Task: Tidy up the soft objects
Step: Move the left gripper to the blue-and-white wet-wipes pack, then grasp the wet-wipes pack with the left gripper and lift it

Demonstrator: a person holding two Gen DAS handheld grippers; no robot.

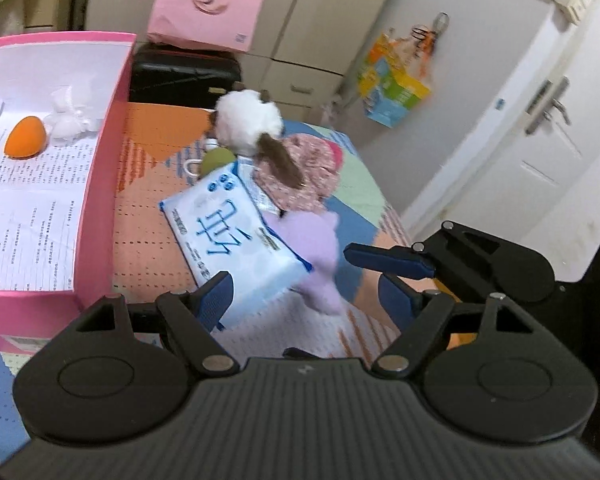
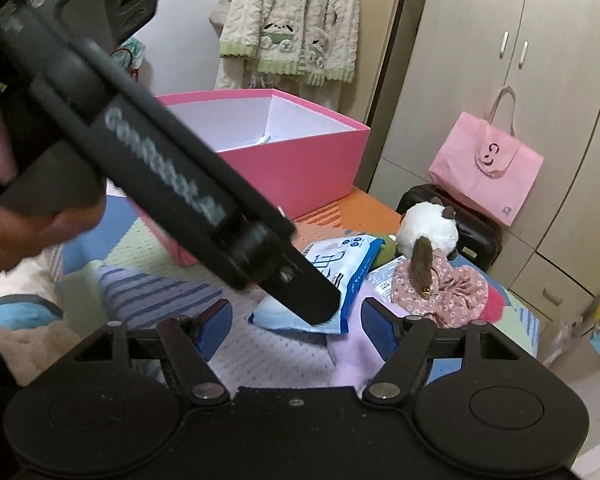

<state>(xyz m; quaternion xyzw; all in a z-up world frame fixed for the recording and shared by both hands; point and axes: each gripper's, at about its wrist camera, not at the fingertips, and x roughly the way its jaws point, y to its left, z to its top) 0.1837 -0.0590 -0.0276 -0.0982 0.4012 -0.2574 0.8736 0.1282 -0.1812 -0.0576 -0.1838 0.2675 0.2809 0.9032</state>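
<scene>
**Clerk:** Item one, the wet-wipes pack?

**Me:** Wet-wipes pack point(image 1: 230, 240), white and blue, flat on the patchwork bedspread point(image 1: 148, 240), its near corner just ahead of my left gripper point(image 1: 304, 300). Jaws released, nothing between the pads.

**Clerk:** Right side?

**Me:** My right gripper point(image 2: 296, 328), jaws apart and widening, empty. Lilac plush point(image 2: 356, 352) lies just beyond and between its fingers, touching the pack's right edge.

**Clerk:** Further stock?

**Me:** White plush cat point(image 1: 248, 120) and floral cloth point(image 1: 300, 176) at the far side. Pink box point(image 1: 100, 184) left, holding an orange sponge egg point(image 1: 25, 137) and a white mesh puff point(image 1: 70, 116).
</scene>
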